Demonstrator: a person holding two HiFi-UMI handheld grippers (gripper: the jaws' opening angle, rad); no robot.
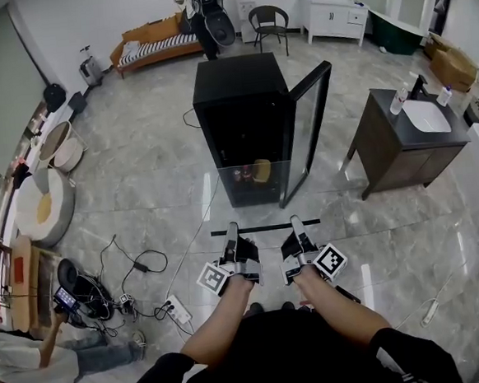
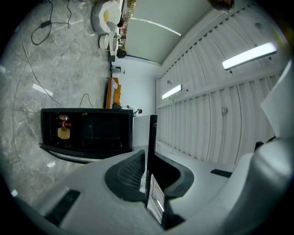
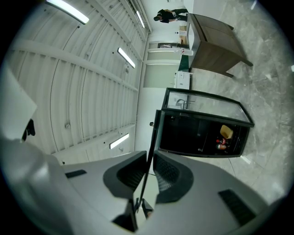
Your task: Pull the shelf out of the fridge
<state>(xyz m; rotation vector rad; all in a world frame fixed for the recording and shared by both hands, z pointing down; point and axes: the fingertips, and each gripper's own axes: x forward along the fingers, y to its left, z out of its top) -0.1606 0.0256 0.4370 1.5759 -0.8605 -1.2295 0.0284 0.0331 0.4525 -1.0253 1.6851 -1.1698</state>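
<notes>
The left gripper (image 2: 149,158) has its two jaws closed almost together on a thin dark panel edge that runs straight between the ribbed pads. The right gripper (image 3: 150,167) is clamped the same way on the same panel. This panel is the shelf (image 1: 265,227). In the head view it appears as a narrow black strip stretching across between the two grippers, with an end passing beyond each gripper. It hangs in the air over the floor (image 1: 141,194), in front of the fridge (image 1: 239,79) and clear of it.

The shelf looks like a flat pane with a dark trim, probably glass, since pale light shows through it beside the trim in the left gripper view. If so, it is likely stiff, smooth and slippery, heavier than its thinness suggests, and liable to chip or crack if knocked or dropped. The safest hold appears to be along the trimmed edge, with the two grips spread apart, as they are here, so that the pane stays level and cannot twist.

The fridge is a black upright cabinet standing on the floor. Its glass door (image 1: 309,131) is swung open to the right. Low inside sit a yellow item (image 1: 262,170) and, just beside it, small red-topped items (image 1: 246,174); what they are is too small to tell. The upper part of the interior is dark.
</notes>
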